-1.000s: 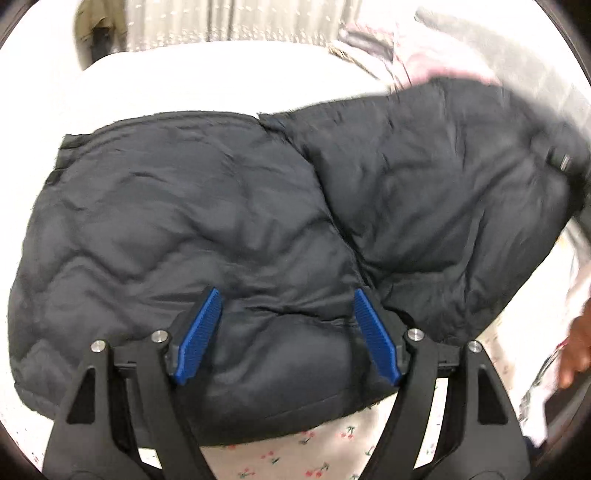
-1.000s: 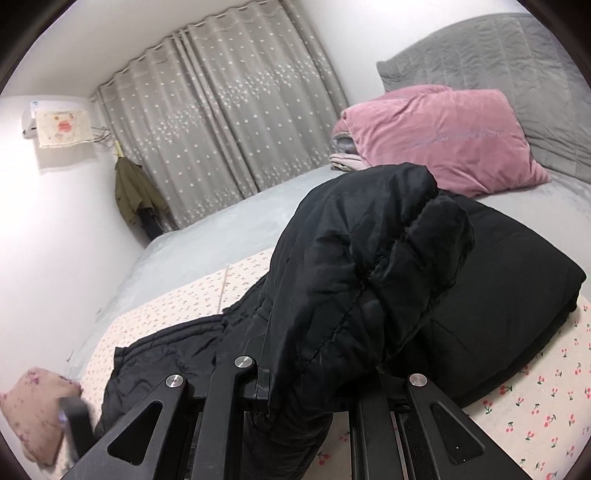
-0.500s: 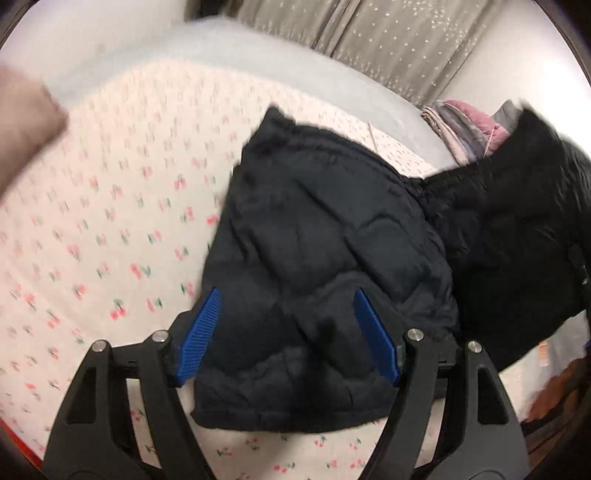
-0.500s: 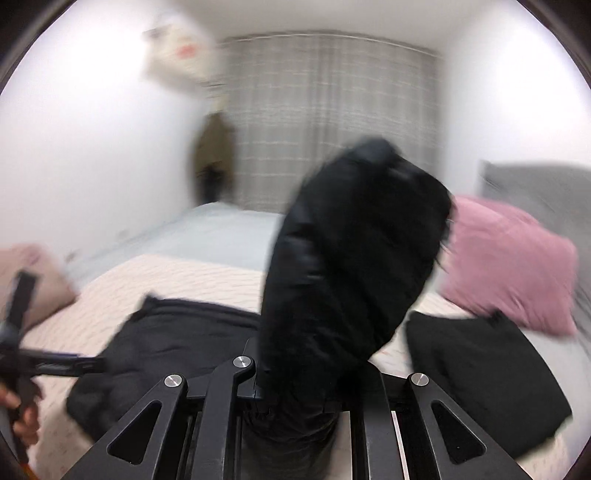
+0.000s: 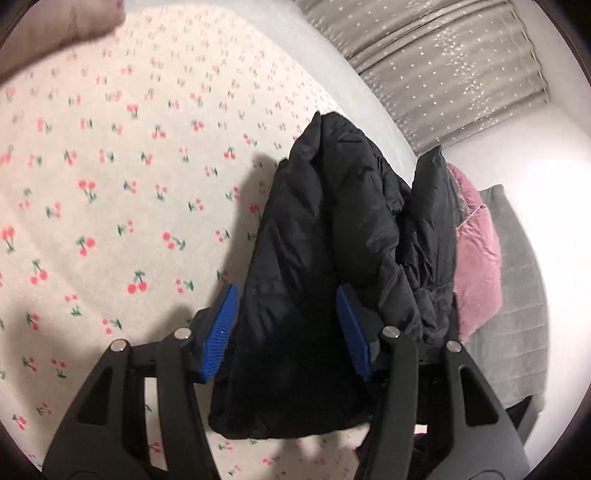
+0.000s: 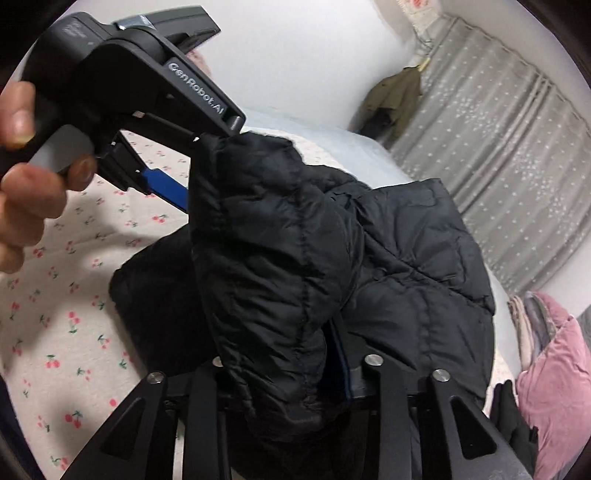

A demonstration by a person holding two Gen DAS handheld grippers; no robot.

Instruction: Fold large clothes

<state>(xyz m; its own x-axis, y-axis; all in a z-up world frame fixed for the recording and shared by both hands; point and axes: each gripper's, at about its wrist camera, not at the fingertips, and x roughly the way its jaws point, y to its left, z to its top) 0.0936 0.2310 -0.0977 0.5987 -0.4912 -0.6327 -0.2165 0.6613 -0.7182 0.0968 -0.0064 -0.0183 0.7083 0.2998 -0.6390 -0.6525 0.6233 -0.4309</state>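
Note:
A large black puffer jacket [image 5: 332, 240] is bunched and partly lifted over the cherry-print bed sheet [image 5: 110, 166]. In the left wrist view my left gripper [image 5: 288, 325] stands open, its blue pads [image 5: 221, 325] on either side of a fold of the jacket, not pinching it. In the right wrist view my right gripper [image 6: 280, 373] is shut on a thick edge of the jacket [image 6: 280, 277], which hides its fingertips. The left gripper [image 6: 166, 188] shows at upper left of that view, held by a hand, against the jacket's upper edge.
A pink pillow [image 5: 476, 254] and grey quilt [image 5: 517, 314] lie at the bed's head. Grey curtains [image 6: 498, 147] hang behind, with an olive coat [image 6: 391, 96] beside them. A pinkish cushion [image 5: 55, 33] lies at the sheet's far corner.
The right gripper has swung the held jacket part over towards the left gripper. The flat-lying jacket is now gathered and raised. Both cameras have turned sharply.

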